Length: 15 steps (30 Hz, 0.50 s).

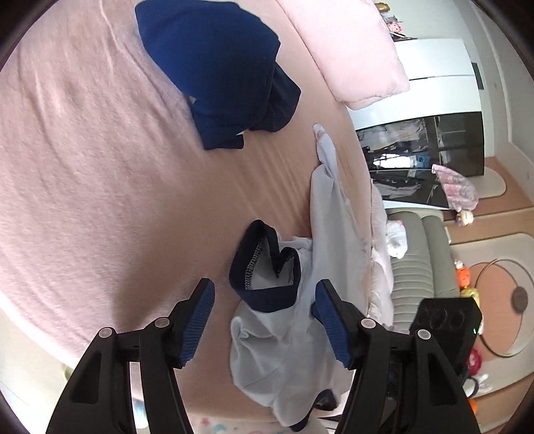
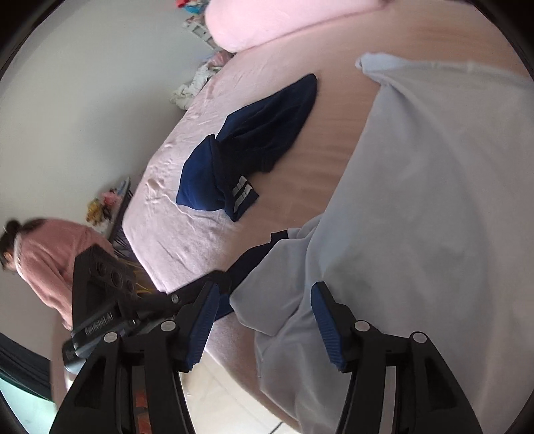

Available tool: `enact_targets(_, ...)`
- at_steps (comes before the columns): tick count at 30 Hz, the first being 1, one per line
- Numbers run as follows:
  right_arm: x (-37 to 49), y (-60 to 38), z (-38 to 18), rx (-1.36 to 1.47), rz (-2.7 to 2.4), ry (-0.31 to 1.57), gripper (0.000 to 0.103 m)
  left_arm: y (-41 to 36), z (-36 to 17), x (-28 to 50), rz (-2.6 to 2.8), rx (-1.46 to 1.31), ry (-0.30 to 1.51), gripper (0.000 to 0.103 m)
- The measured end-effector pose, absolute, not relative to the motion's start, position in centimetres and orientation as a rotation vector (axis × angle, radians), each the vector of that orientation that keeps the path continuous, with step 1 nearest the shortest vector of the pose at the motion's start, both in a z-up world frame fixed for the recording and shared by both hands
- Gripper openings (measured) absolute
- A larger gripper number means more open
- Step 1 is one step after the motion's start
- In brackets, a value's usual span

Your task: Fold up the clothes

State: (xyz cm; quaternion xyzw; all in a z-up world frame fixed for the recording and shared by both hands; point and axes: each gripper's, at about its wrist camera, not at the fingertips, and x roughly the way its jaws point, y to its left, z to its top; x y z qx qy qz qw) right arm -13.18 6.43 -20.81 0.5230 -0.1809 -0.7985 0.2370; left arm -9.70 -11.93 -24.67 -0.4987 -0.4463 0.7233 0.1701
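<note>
A pale white shirt [image 1: 333, 240] with a navy collar [image 1: 263, 293] lies crumpled near the edge of the pink bed [image 1: 100, 167]. My left gripper [image 1: 263, 300] is open above it. The collar sits between the blue pads [image 1: 200, 320], which do not press on it. In the right wrist view the same white shirt [image 2: 417, 200] spreads wide over the bed [image 2: 200, 240]. My right gripper [image 2: 265, 297] is open over its lower edge, with cloth beneath the gap and nothing gripped. A folded navy garment [image 1: 220, 73] [image 2: 250, 147] lies farther up the bed.
A pink pillow [image 1: 350, 50] [image 2: 267, 23] lies at the head of the bed. Beside the bed stand a grey ribbed seat [image 1: 417, 260] and a dark glass cabinet [image 1: 427, 160]. A person in a pink top [image 2: 43, 260] is by the bed's far side.
</note>
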Motion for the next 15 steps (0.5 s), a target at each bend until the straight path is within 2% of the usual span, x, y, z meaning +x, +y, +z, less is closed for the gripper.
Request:
enact_targets(5,-11.3,4.5,-18.7,1.304,-2.363,-0.005,0.057,-11.6,-25.2,-10.2,2.027,-1.373,-1.312,0.058)
enact_targets(6,-10.9,4.1,-18.5,1.272,-2.373,0.078,0.057,-11.6,-25.3,-10.4,2.022,-1.374,-1.325,0.053)
enact_targets(8,-10.5,3.6,-18.8,1.265,-2.352,0.137,0.057,-11.5,-25.6,-10.6,2.014,-1.411,-1.326,0.031)
enact_targets(10,-10.5,3.1,-19.6,1.277,-2.337,0.161,0.057,-11.6,-25.9,-10.7,2.004,-1.444,-1.330,0.019)
enact_targets(15,-10.5,2.0,-21.0,1.300,-2.317,0.214,0.057,-12.0,-26.4,-10.5,1.951,-1.428,-1.379,0.015)
